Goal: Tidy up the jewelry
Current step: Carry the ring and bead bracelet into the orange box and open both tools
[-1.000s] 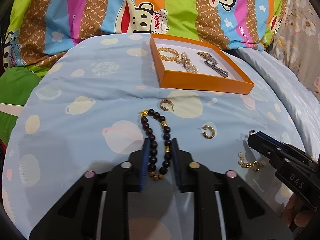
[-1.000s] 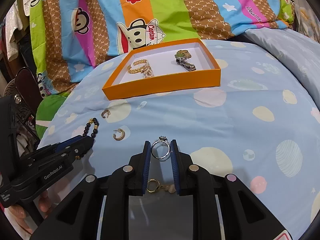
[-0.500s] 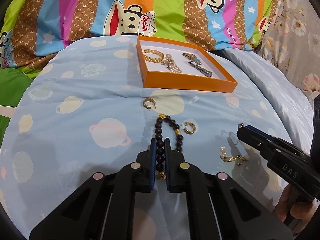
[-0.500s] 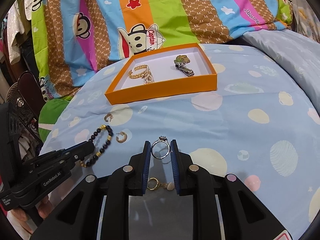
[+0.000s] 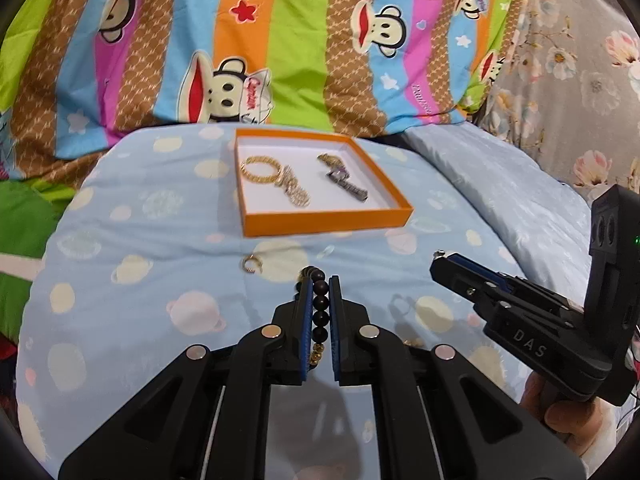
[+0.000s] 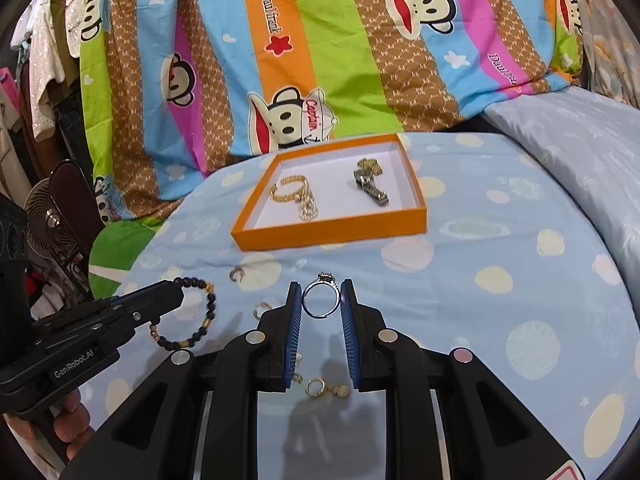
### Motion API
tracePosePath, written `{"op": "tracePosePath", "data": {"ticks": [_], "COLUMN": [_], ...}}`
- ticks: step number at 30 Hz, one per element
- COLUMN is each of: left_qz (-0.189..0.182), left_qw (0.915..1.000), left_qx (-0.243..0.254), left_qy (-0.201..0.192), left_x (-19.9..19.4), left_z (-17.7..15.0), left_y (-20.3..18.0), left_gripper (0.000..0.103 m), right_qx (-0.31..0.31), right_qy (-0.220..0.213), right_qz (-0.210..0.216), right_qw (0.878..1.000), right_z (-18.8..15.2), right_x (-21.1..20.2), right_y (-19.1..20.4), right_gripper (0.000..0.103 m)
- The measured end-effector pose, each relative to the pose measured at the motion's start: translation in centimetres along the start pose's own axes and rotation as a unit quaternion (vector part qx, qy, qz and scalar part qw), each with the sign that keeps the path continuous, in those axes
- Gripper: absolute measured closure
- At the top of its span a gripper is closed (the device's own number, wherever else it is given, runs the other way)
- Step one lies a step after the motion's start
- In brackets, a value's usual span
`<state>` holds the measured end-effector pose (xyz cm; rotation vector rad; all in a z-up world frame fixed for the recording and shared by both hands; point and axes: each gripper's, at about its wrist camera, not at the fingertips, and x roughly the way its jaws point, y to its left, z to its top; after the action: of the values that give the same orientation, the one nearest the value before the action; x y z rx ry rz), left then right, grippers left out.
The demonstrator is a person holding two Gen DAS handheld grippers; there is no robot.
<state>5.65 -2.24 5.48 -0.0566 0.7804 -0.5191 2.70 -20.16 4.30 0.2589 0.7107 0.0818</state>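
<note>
My left gripper is shut on a dark bead bracelet and holds it above the bed; the bracelet hangs from it in the right wrist view. My right gripper is shut on a silver ring with a stone on top. An orange tray lies ahead with a gold bracelet, a pale chain and a dark watch in it; the tray also shows in the right wrist view.
Gold hoop earrings lie loose on the blue planet-print cover: one in front of the tray, another by my right gripper. A gold drop earring lies under my right gripper. A striped monkey-print quilt rises behind the tray.
My left gripper closed on the bead bracelet and lifted it off the cover toward the tray. My right gripper rose and moved forward with the ring.
</note>
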Motion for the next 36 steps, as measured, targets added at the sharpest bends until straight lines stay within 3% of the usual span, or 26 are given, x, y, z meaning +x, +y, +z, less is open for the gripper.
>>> {"op": "tracePosePath", "data": {"ticks": [9,20,26,36], "left_qz": [-0.022,-0.026,-0.008,0.027], "left_qw": [0.9990,0.9985,0.9998,0.9981], "left_qx": [0.015,0.005,-0.016,-0.038], "left_qy": [-0.035,-0.048,-0.003,0.040], "left_x": [0.7,6.4,11.5,14.6], "left_z": [5.0,10.8,10.3,7.9], "left_y": [-1.1,0.5,3.6,6.8], "left_gripper": [0.096,0.096,0.096,0.096], "right_qx": [-0.013,-0.009,-0.015,-0.034], "right_qy": [-0.019,-0.025,0.004,0.045], "right_qz": [-0.013,-0.001,0.006,0.006], "right_qw": [1.000,1.000,1.000,0.998], "right_z": [3.5,8.8,9.3,8.6], "right_x": [1.1,5.9,10.3,15.0], "right_y": [-1.0,-2.5,-2.2,-1.3], "right_gripper": [0.084,0.084,0.084,0.084]}}
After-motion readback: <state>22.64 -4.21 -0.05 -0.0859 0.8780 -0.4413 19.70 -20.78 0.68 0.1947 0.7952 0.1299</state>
